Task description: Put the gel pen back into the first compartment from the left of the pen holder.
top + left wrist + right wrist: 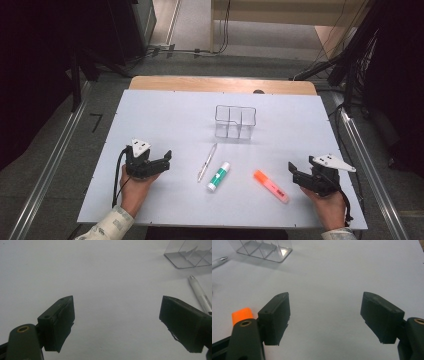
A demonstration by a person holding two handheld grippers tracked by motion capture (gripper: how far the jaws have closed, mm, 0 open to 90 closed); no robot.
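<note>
Both wide open, holding nothing: left gripper, right gripper. Could easily knock the slim white pen rolling just right of left's jaws.

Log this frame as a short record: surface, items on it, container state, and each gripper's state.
surface: white board on a wooden table
container: clear divided organizer, upright, looks empty
pen: silver-white pen, lying flat, nearer the person than the organizer
glue stick: white and green, lying right of the pen
highlighter: orange, lying near the right gripper
left gripper: open, holding nothing
right gripper: open, holding nothing
</note>
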